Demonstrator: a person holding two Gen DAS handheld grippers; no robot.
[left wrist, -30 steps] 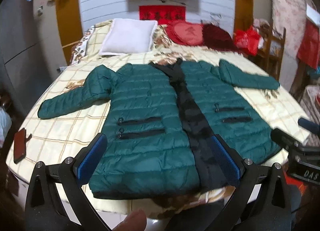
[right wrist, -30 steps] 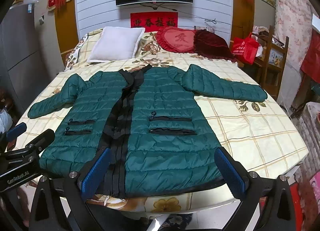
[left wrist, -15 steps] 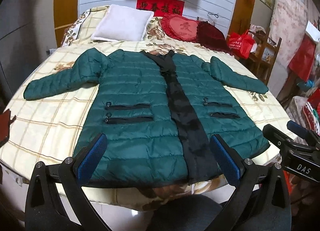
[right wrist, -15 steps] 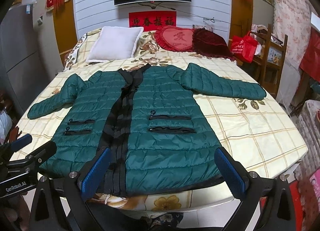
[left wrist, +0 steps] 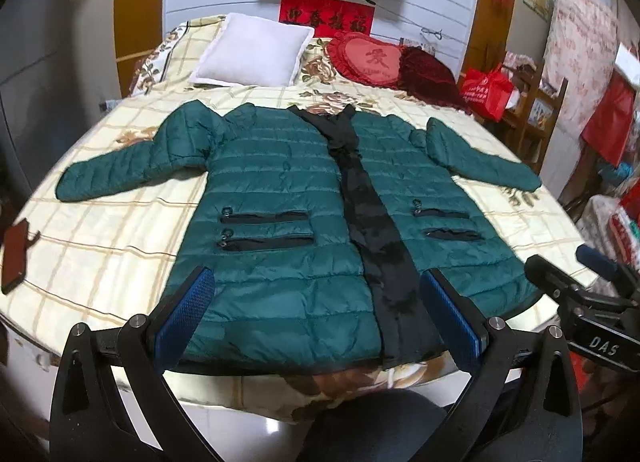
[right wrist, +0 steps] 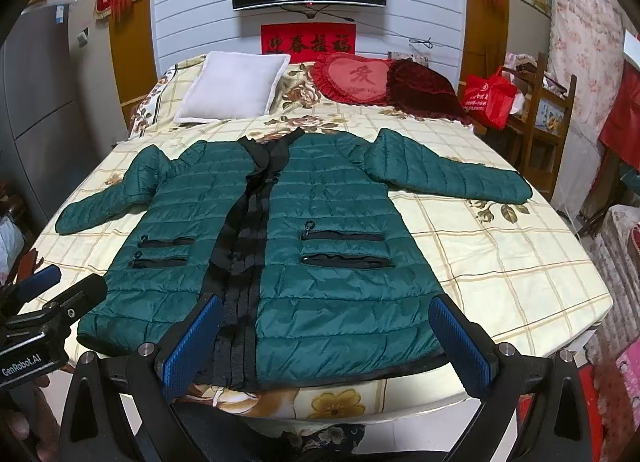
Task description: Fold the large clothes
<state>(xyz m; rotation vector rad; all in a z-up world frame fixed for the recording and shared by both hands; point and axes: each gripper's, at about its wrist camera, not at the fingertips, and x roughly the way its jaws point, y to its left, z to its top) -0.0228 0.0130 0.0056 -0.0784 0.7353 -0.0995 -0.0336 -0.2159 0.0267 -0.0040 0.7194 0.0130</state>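
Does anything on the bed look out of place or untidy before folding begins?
Little stands out. The green jacket lies flat, sleeves spread, though its hem overhangs the bed's near edge. A dark phone-like object lies near the bed's left edge.

Left gripper [left wrist: 318, 316] sits level with its jaws spread wide, blue pads [left wrist: 184, 316] facing each other across the gap and nothing between them. Right gripper [right wrist: 326, 342] mirrors it, just as wide apart, blue pads [right wrist: 462, 346] bare and empty. Each one shows at the edge of the other's view, so they're side by side.
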